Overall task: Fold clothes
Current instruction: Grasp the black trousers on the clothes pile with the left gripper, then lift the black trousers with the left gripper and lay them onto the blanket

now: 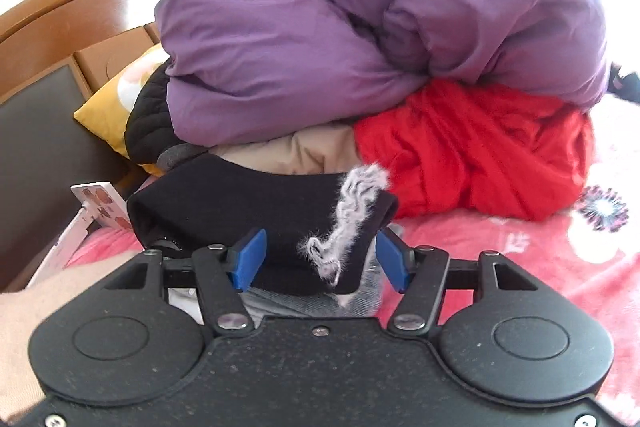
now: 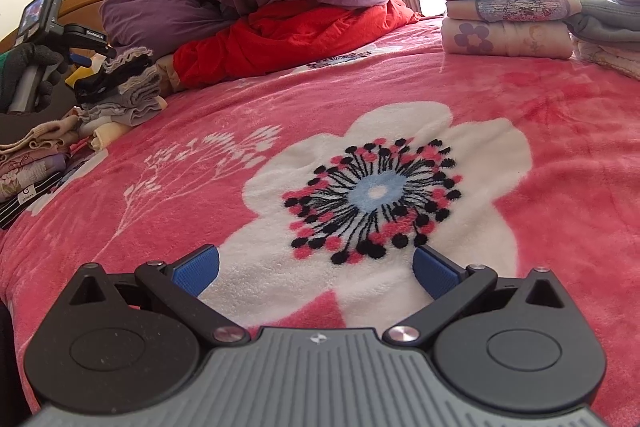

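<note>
A folded black garment [image 1: 240,203] with a fuzzy grey trim [image 1: 352,211] lies between the blue pads of my left gripper [image 1: 320,259]. The pads pinch its near end, and it spreads wider beyond them. In the right wrist view, the left gripper [image 2: 86,61] is in a gloved hand [image 2: 28,67] at the far left. It holds the black garment [image 2: 100,83] on top of a small pile of folded grey and beige clothes [image 2: 128,107]. My right gripper [image 2: 316,267] stands wide open over the pink flowered blanket [image 2: 540,99] with nothing between its fingers.
A bulky purple duvet [image 1: 320,27] rests on a red cloth [image 1: 480,147] and beige fabric behind the pile. A yellow cushion [image 1: 104,111] and the wooden headboard [image 1: 60,11] are at the left. Stacks of folded clothes [image 2: 504,15] stand at the far right of the bed.
</note>
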A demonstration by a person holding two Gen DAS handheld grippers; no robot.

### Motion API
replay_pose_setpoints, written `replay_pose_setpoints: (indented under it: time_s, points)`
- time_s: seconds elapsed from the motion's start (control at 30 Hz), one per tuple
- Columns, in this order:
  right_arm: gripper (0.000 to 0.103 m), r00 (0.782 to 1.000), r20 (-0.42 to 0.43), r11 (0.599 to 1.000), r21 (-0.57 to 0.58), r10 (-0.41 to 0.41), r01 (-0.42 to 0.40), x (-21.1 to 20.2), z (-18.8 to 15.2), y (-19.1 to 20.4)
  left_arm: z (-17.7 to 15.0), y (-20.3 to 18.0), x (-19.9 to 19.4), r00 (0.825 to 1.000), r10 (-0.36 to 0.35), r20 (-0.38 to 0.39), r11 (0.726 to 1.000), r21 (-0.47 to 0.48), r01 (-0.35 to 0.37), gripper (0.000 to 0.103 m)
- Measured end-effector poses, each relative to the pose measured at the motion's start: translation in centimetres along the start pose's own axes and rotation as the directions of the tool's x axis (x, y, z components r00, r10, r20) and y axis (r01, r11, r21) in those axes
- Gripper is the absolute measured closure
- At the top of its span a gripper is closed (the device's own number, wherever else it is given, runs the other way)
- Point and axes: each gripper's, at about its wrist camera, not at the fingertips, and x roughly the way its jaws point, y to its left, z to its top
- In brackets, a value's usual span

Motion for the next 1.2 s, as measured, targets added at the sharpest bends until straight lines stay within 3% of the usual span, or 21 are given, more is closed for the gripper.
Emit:
replay_pose_setpoints:
  time_s: [0.03, 0.07, 0.1, 0.27, 0.37, 0.47, 0.6, 0.8, 0.87, 1.07, 1.2]
  points:
    - [0.001, 1.0, -0.001, 1.0, 0.003, 0.001, -0.001, 0.0, 0.1, 0.0, 0.1, 0.1, 0.6, 1.0, 0.008, -0.016, 1.0, 0.005, -0.008, 0.064]
    - [0.001, 1.0, -0.002, 1.0, 0.006, 0.002, -0.002, 0.1, 0.1, -0.1, 0.1, 0.3, 0.8, 1.0, 0.011, -0.024, 1.0, -0.007, -0.011, 0.081]
    - [0.0, 1.0, -0.005, 1.0, 0.007, 0.001, -0.001, 0.2, 0.1, -0.1, 0.1, 0.5, 1.0, 0.999, 0.013, -0.03, 1.0, -0.024, -0.014, 0.09]
    - [0.0, 1.0, -0.014, 1.0, 0.0, -0.008, 0.008, 0.5, 0.2, 0.1, -0.5, 0.6, -2.6, 0.999, -0.026, 0.03, 0.999, -0.043, 0.027, 0.095]
    - [0.0, 1.0, -0.014, 1.0, 0.005, -0.007, 0.007, 0.3, 0.2, 0.0, -0.9, 0.6, -6.1, 0.992, -0.115, 0.053, 0.991, -0.065, 0.118, 0.095]
    - [0.001, 1.0, -0.007, 1.0, 0.027, -0.003, 0.003, -0.2, 0.4, -0.2, -1.2, 0.4, -10.0, 0.971, -0.228, 0.074, 0.967, -0.101, 0.235, 0.095]
    - [0.001, 1.0, 0.013, 0.998, 0.068, -0.012, 0.011, -1.0, 0.8, -0.8, -0.9, -0.6, -16.4, 0.913, -0.375, 0.161, 0.91, -0.126, 0.396, 0.095]
    - [0.001, 0.997, 0.062, 0.988, 0.149, -0.045, 0.036, -3.2, 1.5, -2.6, -0.4, -4.8, -26.0, 0.809, -0.529, 0.256, 0.838, 0.008, 0.545, 0.095]
    - [0.001, 0.996, 0.066, 0.981, 0.187, -0.056, 0.043, -4.0, 1.5, -3.5, -0.8, -6.4, -28.1, 0.774, -0.578, 0.261, 0.806, 0.034, 0.591, 0.095]
    - [0.001, 0.994, 0.065, 0.945, 0.319, -0.093, 0.068, -7.5, 1.0, -6.2, -4.0, -11.2, -31.9, 0.691, -0.689, 0.221, 0.715, 0.05, 0.697, 0.095]
    - [0.001, 0.991, 0.082, 0.919, 0.39, -0.106, 0.066, -10.4, 0.6, -7.8, -6.0, -13.9, -34.6, 0.618, -0.76, 0.202, 0.639, 0.06, 0.767, 0.095]
